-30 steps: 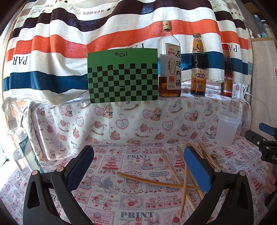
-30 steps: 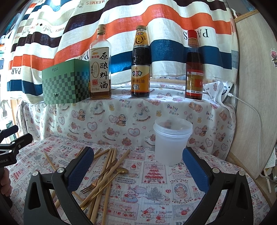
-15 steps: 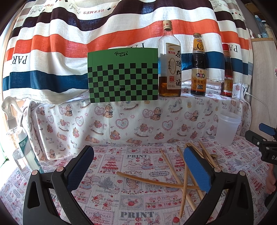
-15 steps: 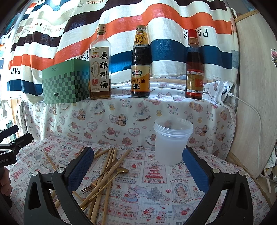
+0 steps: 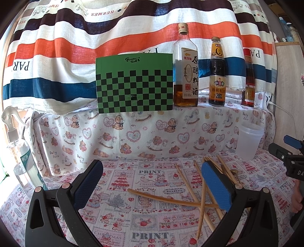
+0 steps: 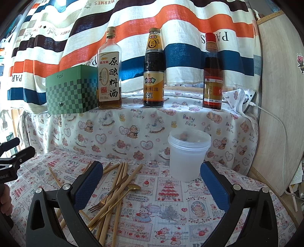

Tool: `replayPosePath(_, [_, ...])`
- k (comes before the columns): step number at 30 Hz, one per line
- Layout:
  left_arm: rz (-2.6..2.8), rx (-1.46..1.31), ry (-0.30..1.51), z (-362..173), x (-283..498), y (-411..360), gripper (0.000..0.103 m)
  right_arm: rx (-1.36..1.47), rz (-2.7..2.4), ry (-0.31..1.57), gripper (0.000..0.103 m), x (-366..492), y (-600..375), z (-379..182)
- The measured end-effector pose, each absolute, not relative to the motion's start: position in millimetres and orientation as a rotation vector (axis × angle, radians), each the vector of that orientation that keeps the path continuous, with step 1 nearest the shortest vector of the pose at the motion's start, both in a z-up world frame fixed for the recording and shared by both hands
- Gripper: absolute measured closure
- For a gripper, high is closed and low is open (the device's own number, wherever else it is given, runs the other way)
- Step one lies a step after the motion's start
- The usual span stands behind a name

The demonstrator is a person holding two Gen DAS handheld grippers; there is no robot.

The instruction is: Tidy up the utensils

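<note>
A translucent plastic cup (image 6: 188, 157) stands upright on the printed tablecloth (image 6: 171, 209), nothing visible inside; wooden chopsticks (image 6: 119, 182), a gold fork (image 6: 106, 199) and spoon (image 6: 131, 187) lie scattered left of it. Left gripper (image 5: 152, 182) and right gripper (image 6: 152, 180) hover, fingers spread wide, holding nothing.

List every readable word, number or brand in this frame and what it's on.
"原酿料酒": clear bottle.
"28%": dark bottle.
"HERMES", "PARIS": striped curtain.
"Baby Bear": bear cloth.
"PRINT", "CHRISTMAS": tablecloth.
Green box logo and red-capped bottle label: unreadable.
</note>
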State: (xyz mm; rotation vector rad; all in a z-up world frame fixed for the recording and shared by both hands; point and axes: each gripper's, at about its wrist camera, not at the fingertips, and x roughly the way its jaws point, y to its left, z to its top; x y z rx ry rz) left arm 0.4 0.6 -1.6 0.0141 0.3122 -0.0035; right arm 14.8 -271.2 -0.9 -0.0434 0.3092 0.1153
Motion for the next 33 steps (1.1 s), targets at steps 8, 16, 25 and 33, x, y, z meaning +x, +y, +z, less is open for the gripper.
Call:
replayPosePath(8, [-0.014,0.013,0.31,-1.0,-0.2,-0.6,0.0,-0.017,0.131,0.29,0.0,9.2,-277.7,-0.4])
replayPosePath(16, [0.075,0.03,0.355,-2.4,1.3,-4.5,0.01,0.122,0.237,0.393,0.033,12.0,-284.0,-1.1])
replayPosePath(25, [-0.155,-0.008,0.642,-18.9,20.9,-14.9,0.057,0.129,0.305,0.517,0.071,20.5,-279.4,-8.0])
replayPosePath(33, [-0.273,-0.145,0.854,-42.1,28.1,-23.0,0.07,0.116,0.295,0.55,0.071,20.5,-275.0,-9.0])
